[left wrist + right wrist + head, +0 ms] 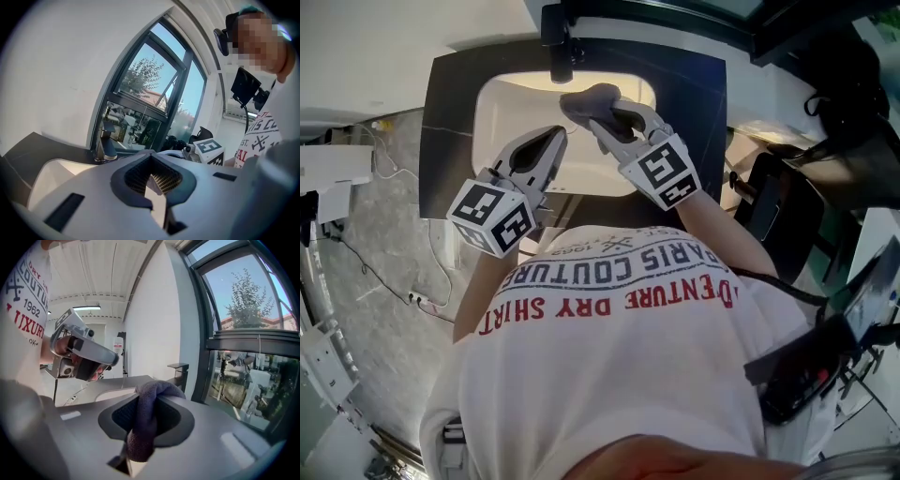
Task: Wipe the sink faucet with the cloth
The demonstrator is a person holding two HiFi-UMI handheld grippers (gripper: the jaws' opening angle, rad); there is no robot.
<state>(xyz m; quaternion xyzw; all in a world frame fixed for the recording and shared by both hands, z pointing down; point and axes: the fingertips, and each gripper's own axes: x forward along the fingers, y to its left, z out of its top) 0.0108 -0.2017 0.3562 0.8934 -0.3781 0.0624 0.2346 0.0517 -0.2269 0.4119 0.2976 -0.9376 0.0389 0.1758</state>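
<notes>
A grey cloth (pixel 592 97) was bunched and pinched tight between the jaws of the right gripper (pixel 612 120). It was held just below the dark faucet (pixel 560 52) at the back of the white sink (pixel 492 103), probably so its free end could meet the spout. The left gripper (pixel 549 141) hovered beside it over the basin, jaws pressed together on nothing, apparently keeping clear. The head view showed both tools above the basin. Only the right gripper view showed the cloth looped over the pads. The left gripper view gave the faucet's side profile against a window (pixel 154 79).
</notes>
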